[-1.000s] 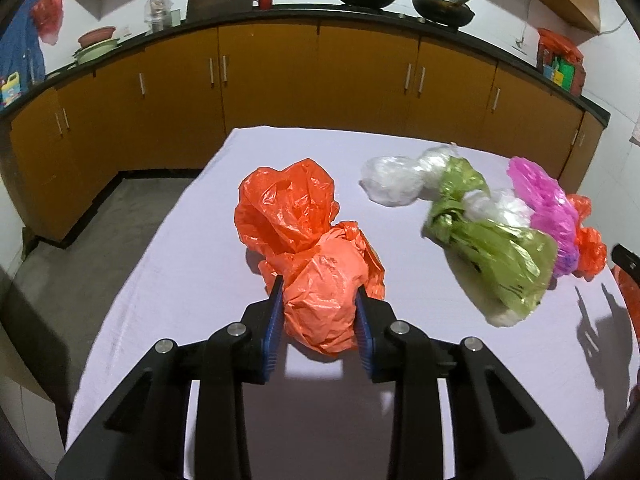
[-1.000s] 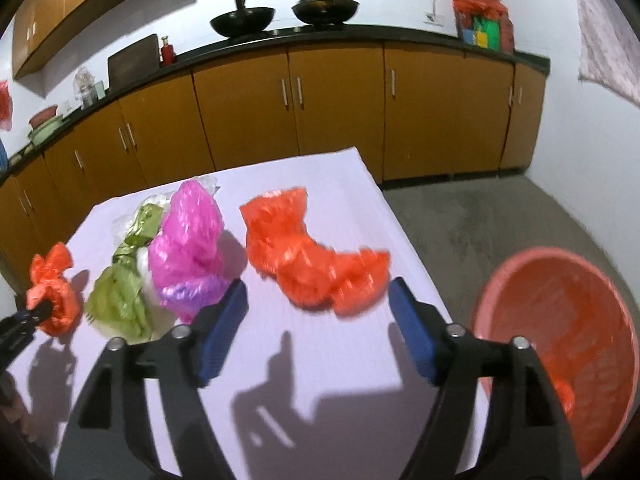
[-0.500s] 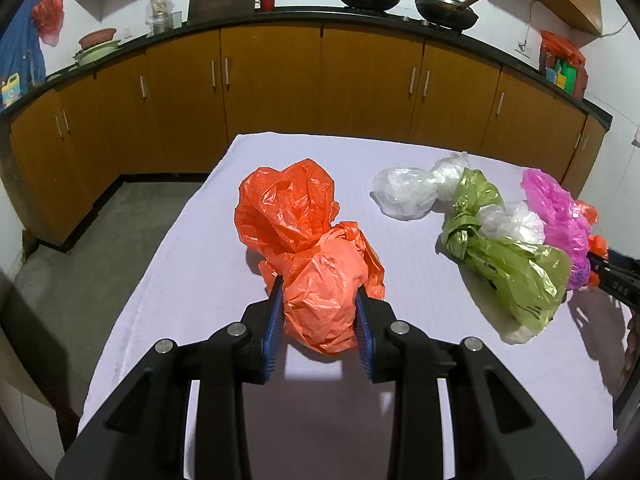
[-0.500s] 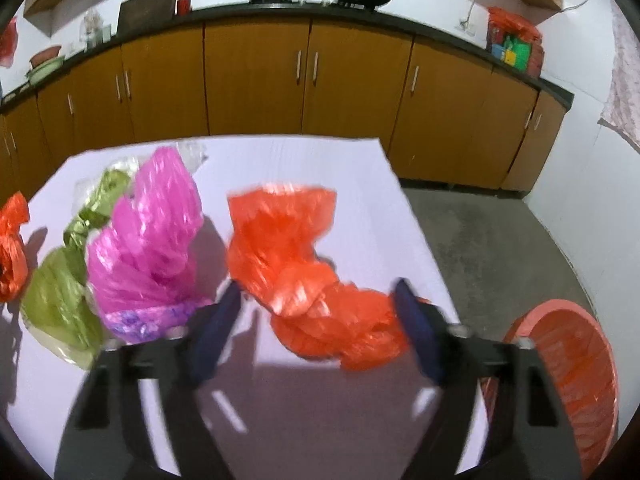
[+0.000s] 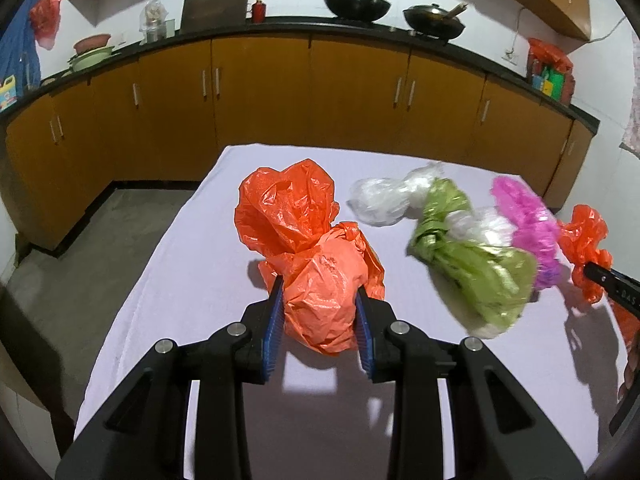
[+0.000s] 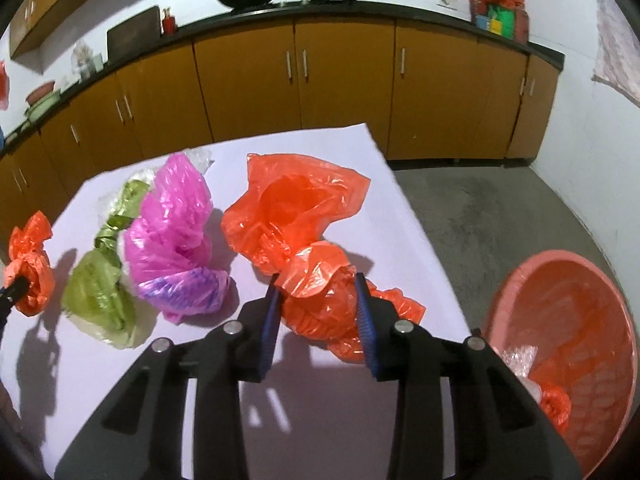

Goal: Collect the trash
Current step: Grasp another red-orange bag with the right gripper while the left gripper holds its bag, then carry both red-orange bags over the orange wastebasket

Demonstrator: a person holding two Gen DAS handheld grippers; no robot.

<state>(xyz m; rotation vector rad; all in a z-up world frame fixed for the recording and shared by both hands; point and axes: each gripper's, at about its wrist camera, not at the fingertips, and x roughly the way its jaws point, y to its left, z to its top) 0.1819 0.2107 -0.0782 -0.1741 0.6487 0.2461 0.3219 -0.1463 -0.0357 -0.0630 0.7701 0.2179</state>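
My left gripper [image 5: 319, 312] is shut on an orange plastic bag [image 5: 316, 288] lying on the white table [image 5: 180, 280]; the same bag shows in the right wrist view [image 6: 30, 268]. My right gripper [image 6: 318, 312] is shut on a second orange bag [image 6: 296, 216] near the table's right edge; that bag also shows in the left wrist view [image 5: 586, 240]. Between them lie a green bag [image 5: 476, 264], a pink bag [image 6: 172, 232] and a clear white bag [image 5: 384, 200]. A pink basin [image 6: 568, 344] with some trash in it stands on the floor to the right.
Brown kitchen cabinets [image 5: 312, 92] under a black counter run along the back wall, with two woks [image 5: 356, 0] on top. Grey floor [image 6: 500, 216] surrounds the table on the left and right.
My right gripper has moved forward to the second orange bag and closed on it. My left gripper keeps its hold on the first orange bag.
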